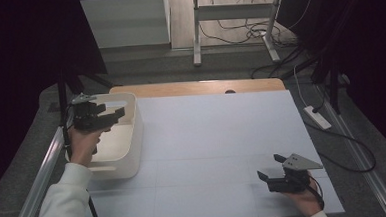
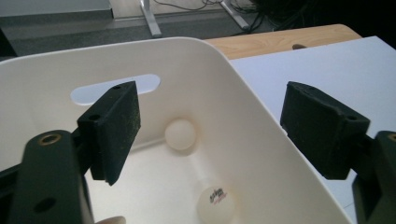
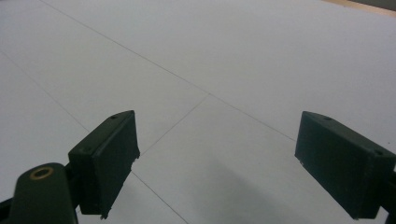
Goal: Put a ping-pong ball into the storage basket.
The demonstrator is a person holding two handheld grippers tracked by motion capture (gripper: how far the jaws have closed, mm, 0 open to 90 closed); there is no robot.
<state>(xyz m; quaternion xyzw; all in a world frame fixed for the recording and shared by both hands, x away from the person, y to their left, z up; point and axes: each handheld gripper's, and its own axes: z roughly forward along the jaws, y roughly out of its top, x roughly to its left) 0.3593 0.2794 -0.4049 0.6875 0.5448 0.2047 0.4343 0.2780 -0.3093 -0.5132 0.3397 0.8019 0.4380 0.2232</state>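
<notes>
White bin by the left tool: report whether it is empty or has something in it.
Not empty. The left gripper view shows two white balls inside the white bin: a plain ball in the far corner and a printed ball nearer.

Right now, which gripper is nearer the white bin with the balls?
Left. The left gripper hangs open over the white bin, above the two balls. The right gripper sits open across the table, far from it.

A lab or test room: a white-covered table (image 1: pixel 217 137) on grey floor; dark curtains (image 1: pixel 22 47) around; loose cables (image 1: pixel 237 33) beyond.
</notes>
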